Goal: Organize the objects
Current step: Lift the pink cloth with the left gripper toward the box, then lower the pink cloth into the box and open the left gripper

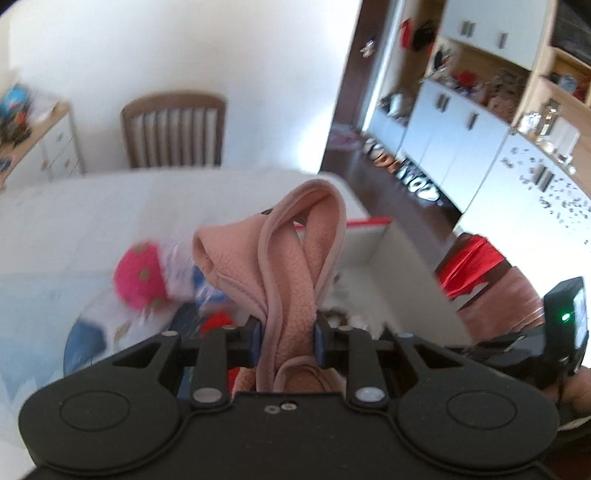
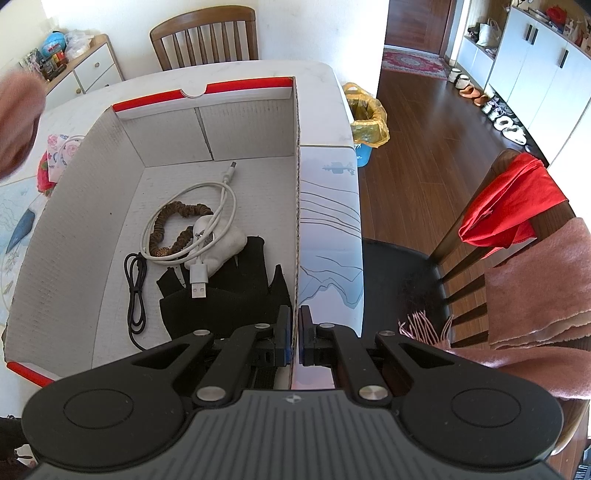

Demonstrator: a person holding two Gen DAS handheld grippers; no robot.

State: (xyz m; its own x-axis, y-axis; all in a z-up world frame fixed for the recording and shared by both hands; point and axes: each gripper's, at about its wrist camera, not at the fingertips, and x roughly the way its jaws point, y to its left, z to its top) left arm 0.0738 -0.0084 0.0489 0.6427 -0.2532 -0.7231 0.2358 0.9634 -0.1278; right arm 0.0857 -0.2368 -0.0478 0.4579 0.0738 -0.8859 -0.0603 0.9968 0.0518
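Observation:
My left gripper [image 1: 288, 341] is shut on a pink fleece garment [image 1: 291, 258], which bunches up and stands above the fingers, lifted over the table. Behind it lies the white cardboard box [image 1: 373, 243] with a red rim. My right gripper [image 2: 295, 334] is shut on the right wall of that box [image 2: 296, 221]. Inside the box lie a white USB cable [image 2: 207, 206], a brown beaded string [image 2: 173, 218], a black cable [image 2: 136, 295], a black glove [image 2: 229, 295] and a white cloth piece [image 2: 225, 243]. The pink garment [image 2: 16, 122] shows blurred at the far left of the right wrist view.
A pink strawberry plush [image 1: 142, 275] and mixed small items lie on the table [image 1: 110, 206] left of the box. A wooden chair [image 2: 207, 35] stands at the far side. Another chair [image 2: 517, 206] at the right carries red and pink cloths. A yellow-lined bin [image 2: 367, 118] sits on the floor.

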